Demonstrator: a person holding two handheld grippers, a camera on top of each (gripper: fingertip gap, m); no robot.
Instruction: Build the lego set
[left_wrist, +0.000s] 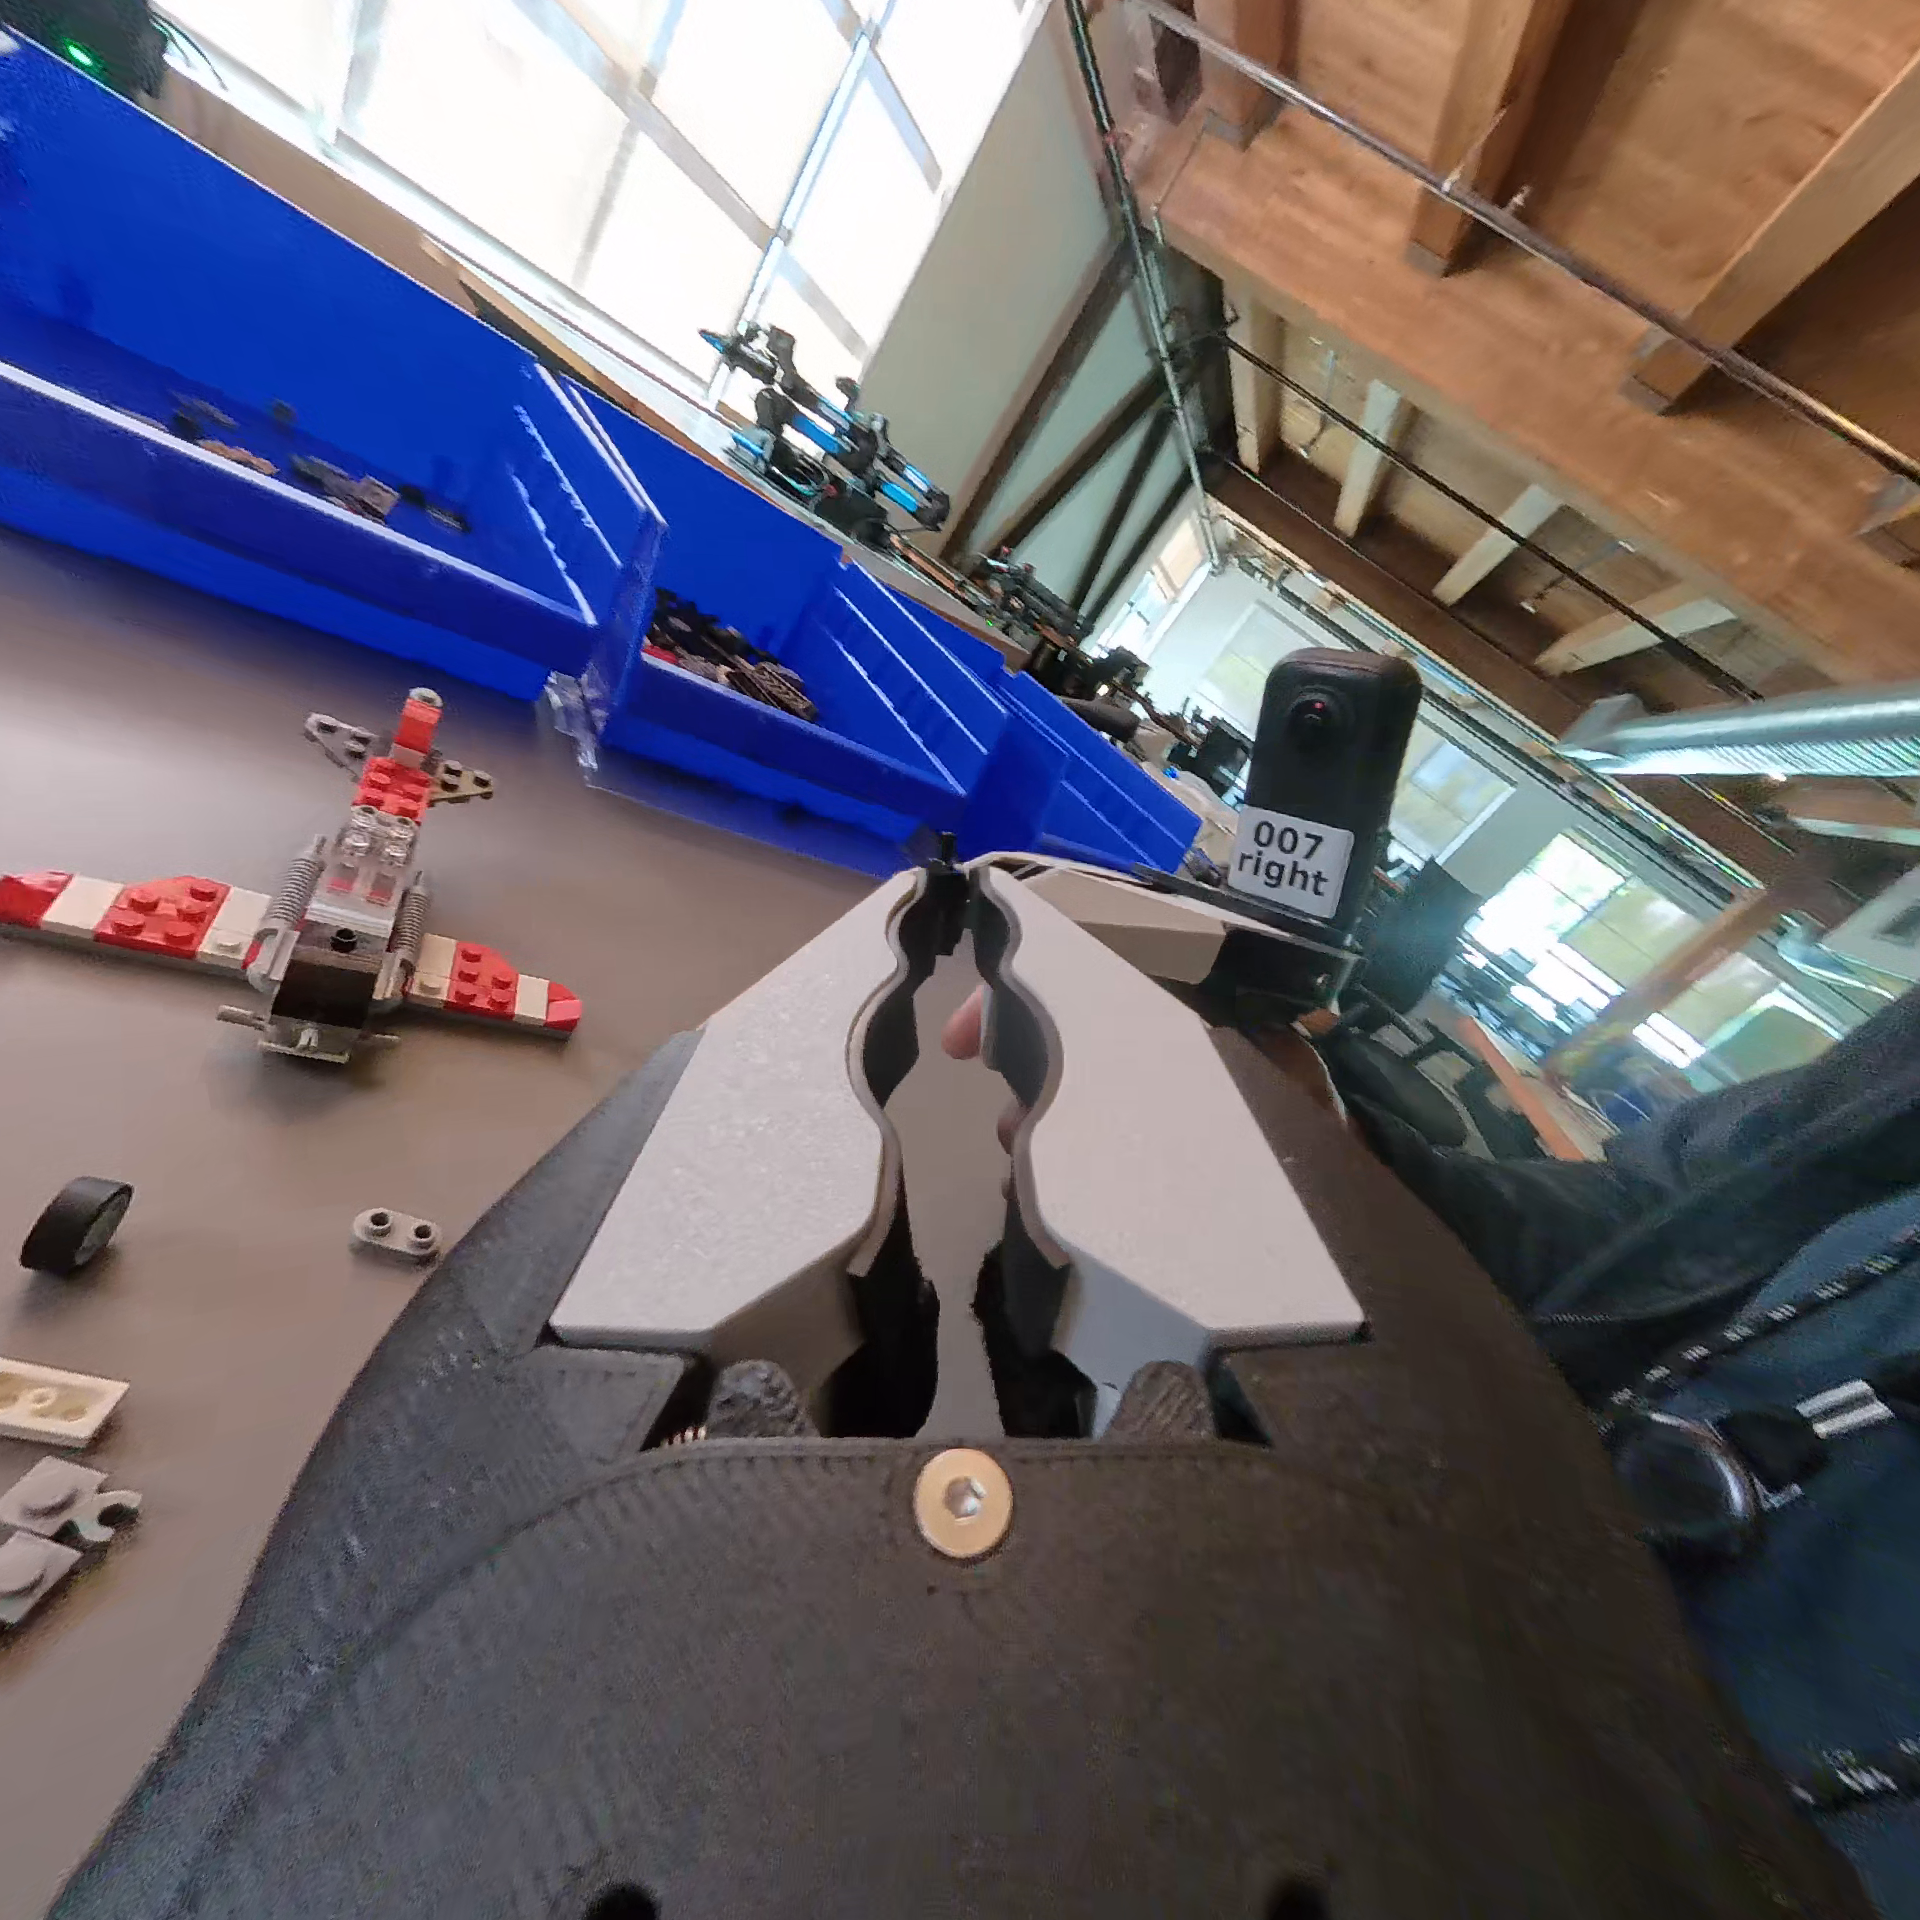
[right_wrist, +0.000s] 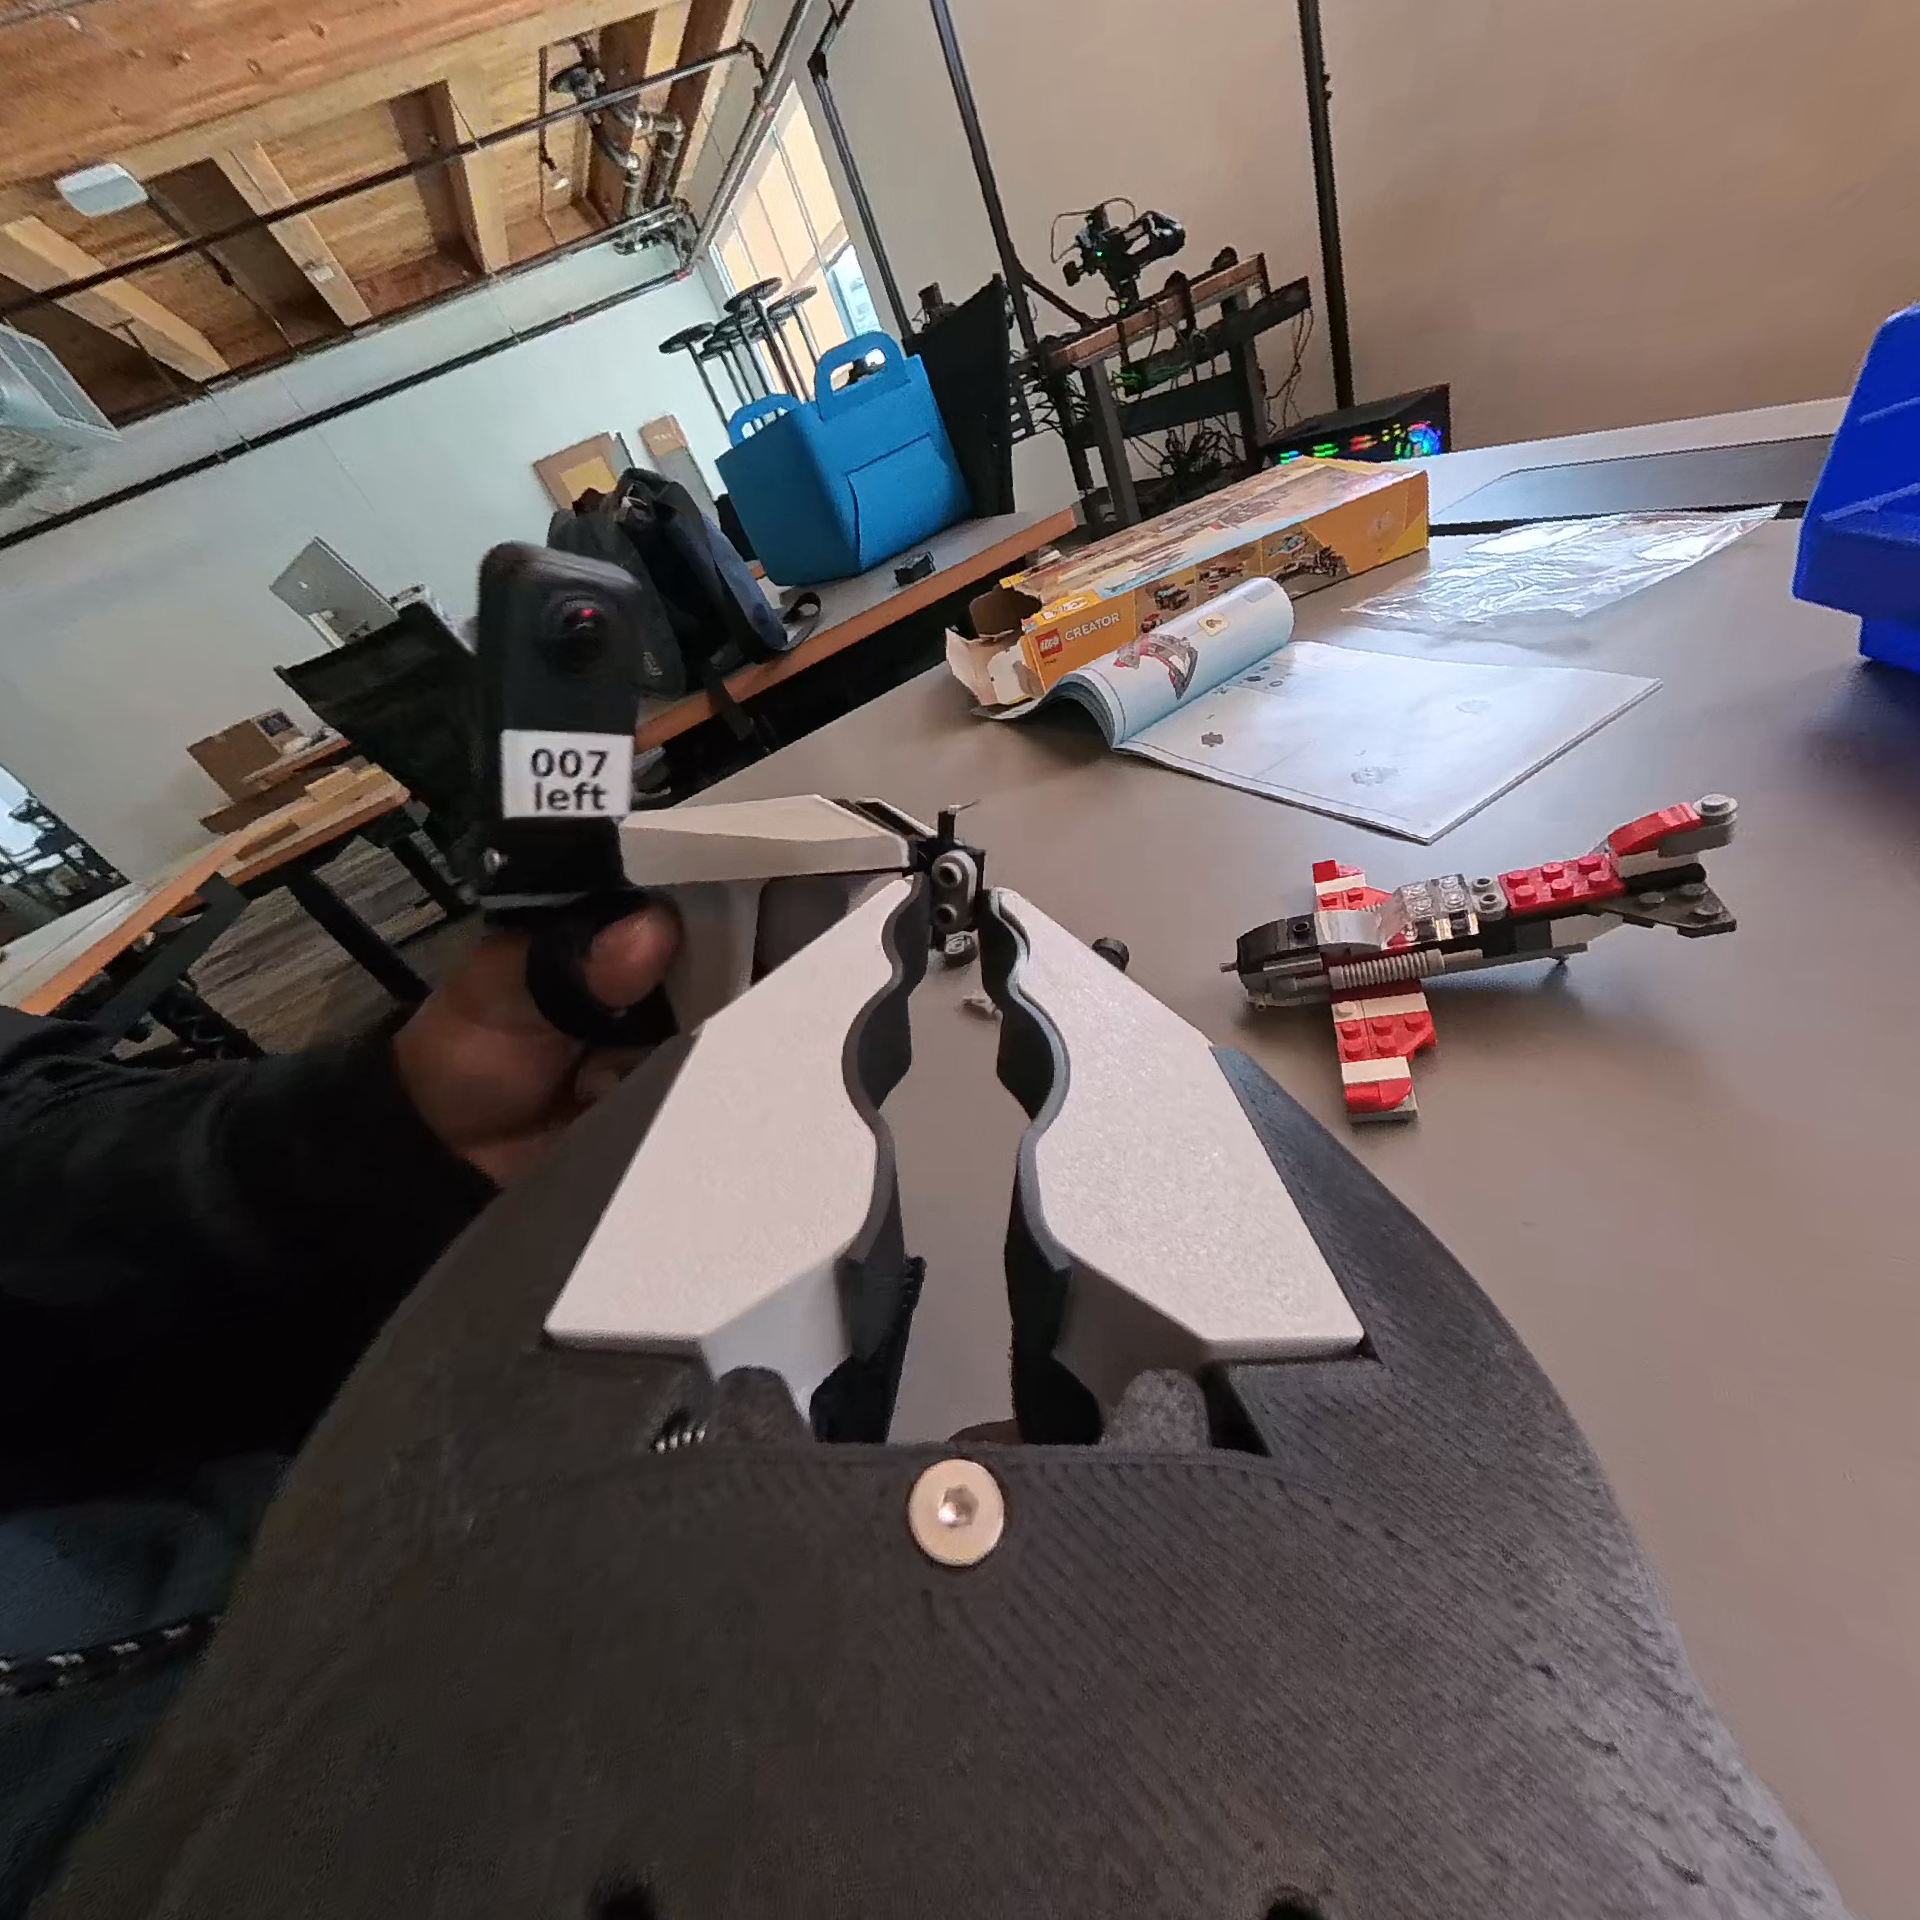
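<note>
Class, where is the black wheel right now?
Left wrist view, far left: the wheel lies on the table, below the plane, left of a small grey plate.

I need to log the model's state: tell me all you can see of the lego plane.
The plane lies on the dark table, untouched, apart from both grippers. Red-and-white striped wings, black nose, grey body with clear studs on top, a metal-looking spring along each side, red tail with dark grey fins. Plastic bricks. It looks partly built: a loose wheel and grey plates lie nearby.

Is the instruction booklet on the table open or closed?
Open. The instruction booklet lies spread on the table, its left pages curling up against the yellow box.
</note>
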